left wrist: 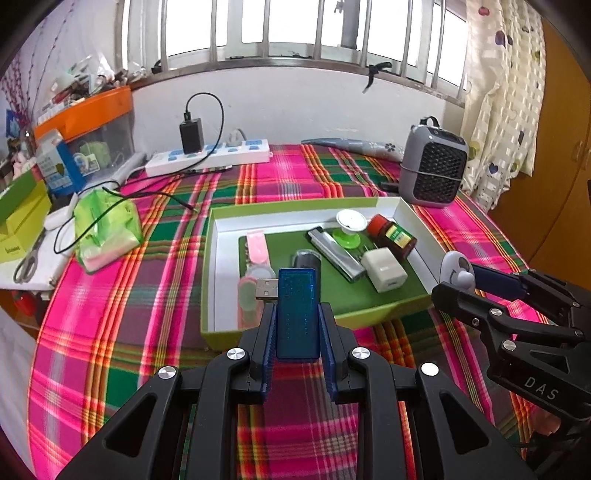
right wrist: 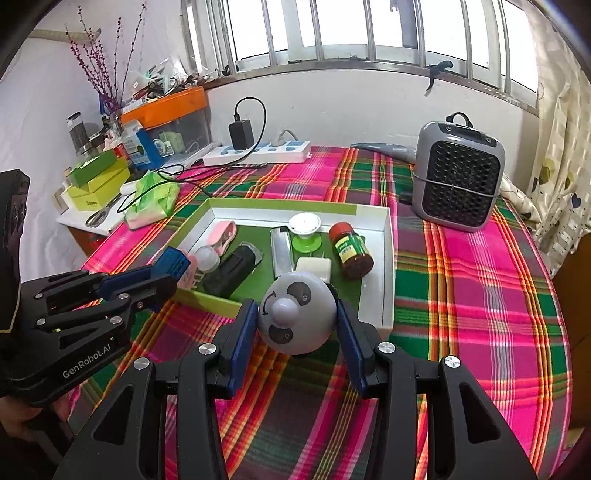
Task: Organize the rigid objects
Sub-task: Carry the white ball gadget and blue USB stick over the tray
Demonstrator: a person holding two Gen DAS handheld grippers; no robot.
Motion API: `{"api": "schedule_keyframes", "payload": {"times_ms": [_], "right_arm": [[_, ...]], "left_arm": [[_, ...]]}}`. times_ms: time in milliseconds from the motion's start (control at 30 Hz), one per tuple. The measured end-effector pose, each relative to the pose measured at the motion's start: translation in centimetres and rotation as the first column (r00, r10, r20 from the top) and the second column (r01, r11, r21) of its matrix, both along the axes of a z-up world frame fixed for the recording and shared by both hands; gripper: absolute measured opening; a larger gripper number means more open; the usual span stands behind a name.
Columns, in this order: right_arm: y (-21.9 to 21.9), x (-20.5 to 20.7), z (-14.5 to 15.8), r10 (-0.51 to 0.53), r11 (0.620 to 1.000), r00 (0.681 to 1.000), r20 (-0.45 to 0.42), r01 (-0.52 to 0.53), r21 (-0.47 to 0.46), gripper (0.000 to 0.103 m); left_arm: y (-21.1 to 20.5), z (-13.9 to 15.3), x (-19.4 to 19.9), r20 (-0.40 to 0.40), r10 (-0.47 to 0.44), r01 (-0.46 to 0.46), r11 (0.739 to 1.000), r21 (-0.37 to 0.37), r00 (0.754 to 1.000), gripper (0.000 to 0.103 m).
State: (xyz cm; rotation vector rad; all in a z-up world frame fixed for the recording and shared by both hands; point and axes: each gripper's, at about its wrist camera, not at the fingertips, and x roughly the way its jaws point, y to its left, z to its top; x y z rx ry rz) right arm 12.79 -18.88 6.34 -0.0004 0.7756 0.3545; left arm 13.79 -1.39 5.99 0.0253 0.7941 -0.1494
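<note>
A barred window (left wrist: 295, 29) pours daylight over a white wall (left wrist: 295, 103) above the plaid-covered surface (left wrist: 129, 295) (pink, green, orange), with a patterned curtain (left wrist: 506, 92) beside a wooden cupboard (left wrist: 565, 166).

"GenRobot.AI" on left gripper (right wrist: 177, 275), "DAS" on right gripper (left wrist: 456, 275)

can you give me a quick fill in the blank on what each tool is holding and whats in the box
1. The left tool grips a blue ____ stick.
2. The right tool holds a grey round toy with a ____ face.
3. The red-capped jar lies in the green ____.
4. The white charger cube lies ____ the same box.

Missing: USB; panda; box; inside
</note>
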Motion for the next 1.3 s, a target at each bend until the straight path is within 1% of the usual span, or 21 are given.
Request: {"api": "schedule_keyframes", "payload": {"times_ms": [233, 500, 800, 1300], "right_arm": [[0.5, 1.7, 0.0, 0.002, 1.0, 1.0, -0.004, -0.002, -0.011, 0.045], [1.2, 3.5, -0.4, 0.012, 1.0, 1.0, -0.016, -0.013, -0.02, 0.045], [2.4, 5.2, -1.0, 0.043, 0.999, 0.999, -0.033, -0.044, -0.03, 0.045], [3.9, 6.6, -2.4, 0.083, 0.995, 0.994, -0.068, -0.086, -0.051, 0.045]], "left_arm": [[0.8, 0.0, 1.8, -0.001, 0.013, -0.013, 1.0, -0.001, 1.0, 0.021], [1.4, -0.6, 3.3, -0.02, 0.022, -0.022, 1.0, -0.001, 1.0, 0.021], [1.5, -1.4, 3.9, -0.034, 0.026, -0.026, 1.0, 0.002, 0.999, 0.021], [1.3, -2.0, 4.4, -0.044, 0.017, -0.017, 1.0, 0.005, 0.999, 0.021]]}}
